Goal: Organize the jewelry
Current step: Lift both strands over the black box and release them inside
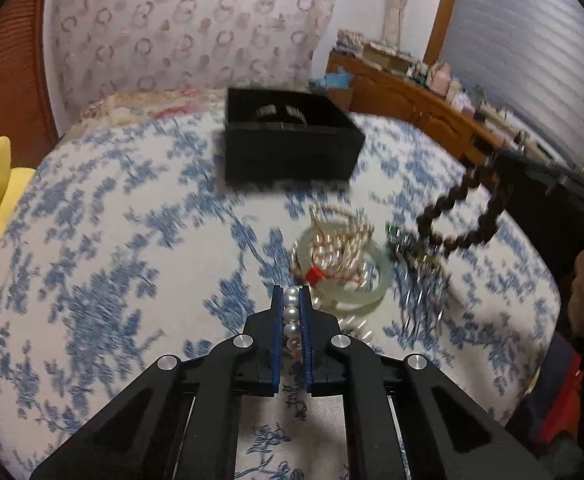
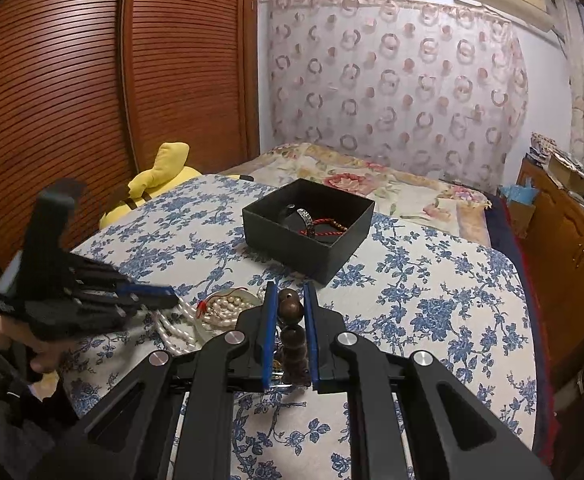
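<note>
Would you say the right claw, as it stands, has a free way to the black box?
Probably yes. The right claw is shut on the brown bead bracelet, and only bare bedspread lies between it and the open-topped black box. The left claw, shut on the pearl strand, stands off to the side.

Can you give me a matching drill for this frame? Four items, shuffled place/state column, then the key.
Items
1. pearl strand
2. brown bead bracelet
3. red cord bracelet
4. pale green bangle

Places
A. inside the black box
B. lying on the bedspread
C. clamped in the left gripper
D. clamped in the right gripper

Pairs: 1-C, 2-D, 3-A, 4-B
</note>
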Demonstrator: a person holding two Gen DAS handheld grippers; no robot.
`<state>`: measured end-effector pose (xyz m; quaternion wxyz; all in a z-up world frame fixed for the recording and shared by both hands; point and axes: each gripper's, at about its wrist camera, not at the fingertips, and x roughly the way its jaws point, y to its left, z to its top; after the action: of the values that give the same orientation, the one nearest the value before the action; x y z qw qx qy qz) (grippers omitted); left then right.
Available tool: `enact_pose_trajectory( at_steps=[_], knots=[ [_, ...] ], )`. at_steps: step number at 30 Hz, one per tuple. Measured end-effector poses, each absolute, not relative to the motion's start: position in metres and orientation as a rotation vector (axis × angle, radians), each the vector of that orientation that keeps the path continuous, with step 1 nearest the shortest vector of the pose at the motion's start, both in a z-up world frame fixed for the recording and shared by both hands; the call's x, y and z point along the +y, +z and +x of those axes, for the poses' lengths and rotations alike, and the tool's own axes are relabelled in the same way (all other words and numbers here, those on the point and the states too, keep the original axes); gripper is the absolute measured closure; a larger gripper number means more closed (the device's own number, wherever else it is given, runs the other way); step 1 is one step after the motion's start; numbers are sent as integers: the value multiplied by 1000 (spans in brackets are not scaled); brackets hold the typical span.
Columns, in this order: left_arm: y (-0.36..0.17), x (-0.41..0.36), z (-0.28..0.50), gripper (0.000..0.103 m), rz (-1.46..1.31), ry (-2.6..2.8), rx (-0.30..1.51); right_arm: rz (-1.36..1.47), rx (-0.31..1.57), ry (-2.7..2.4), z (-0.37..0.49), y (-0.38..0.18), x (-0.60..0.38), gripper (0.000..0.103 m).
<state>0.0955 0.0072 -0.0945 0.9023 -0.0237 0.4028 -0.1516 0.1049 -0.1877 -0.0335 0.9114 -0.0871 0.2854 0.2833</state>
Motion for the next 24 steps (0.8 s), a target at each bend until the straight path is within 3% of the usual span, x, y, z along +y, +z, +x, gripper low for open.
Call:
enact_pose_trajectory(
  at_steps=[24],
  knots=[
    [31, 11, 80, 96, -33, -381, 580, -190, 501, 577, 106, 6, -186, 88]
  ],
)
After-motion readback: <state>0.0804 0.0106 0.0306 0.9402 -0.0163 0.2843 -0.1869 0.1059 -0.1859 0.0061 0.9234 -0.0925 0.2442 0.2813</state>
